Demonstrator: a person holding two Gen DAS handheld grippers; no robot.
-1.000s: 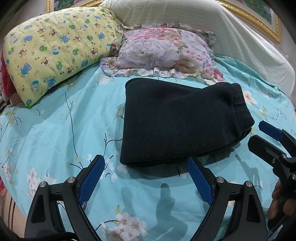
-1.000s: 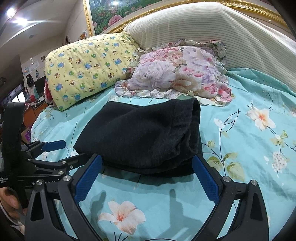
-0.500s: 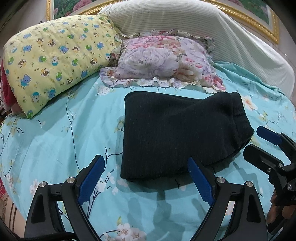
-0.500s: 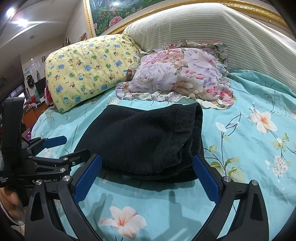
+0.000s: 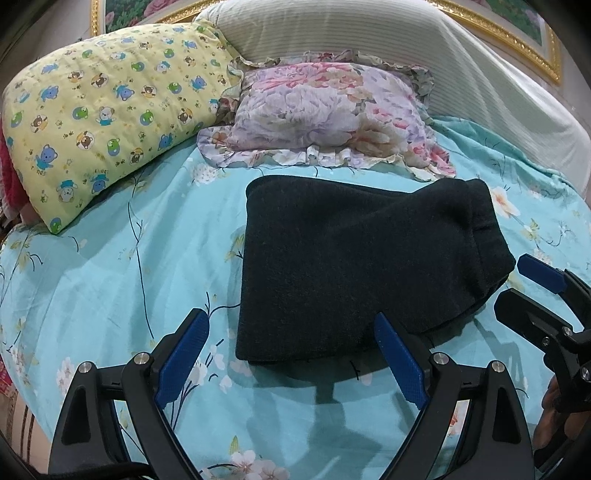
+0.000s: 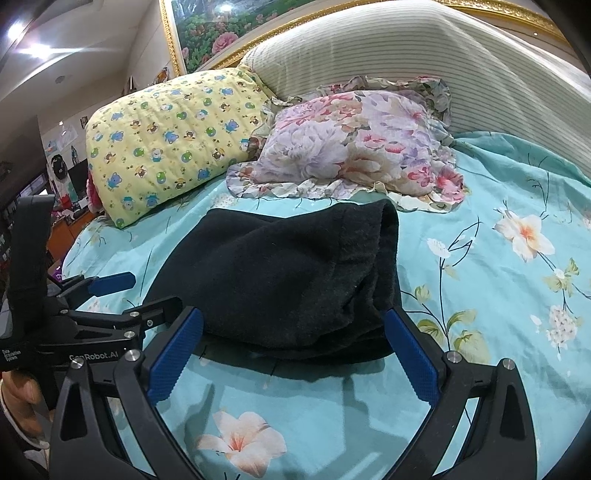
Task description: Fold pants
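Note:
Dark, near-black pants (image 5: 354,258) lie folded into a compact, thick rectangle on the turquoise floral bedsheet (image 5: 147,258). In the right wrist view the same pants (image 6: 288,273) bulge at their right edge. My left gripper (image 5: 291,350) hovers open just in front of the bundle's near edge, with nothing between its blue pads. My right gripper (image 6: 291,347) is open too, at the near edge and empty. Each gripper shows in the other's view: the right gripper (image 5: 532,291) at the right, the left gripper (image 6: 136,291) at the left.
A yellow cartoon-print pillow (image 5: 107,110) and a floral ruffled pillow (image 5: 325,110) lie behind the pants against a striped padded headboard (image 5: 369,37). A gold-framed floral picture (image 6: 221,33) hangs above. Bare sheet spreads left and right of the pants. A hand (image 6: 22,402) holds the left gripper.
Both grippers have drawn back slightly toward me, so the folded pants sit a little farther away and lower in view. The pants have not moved.

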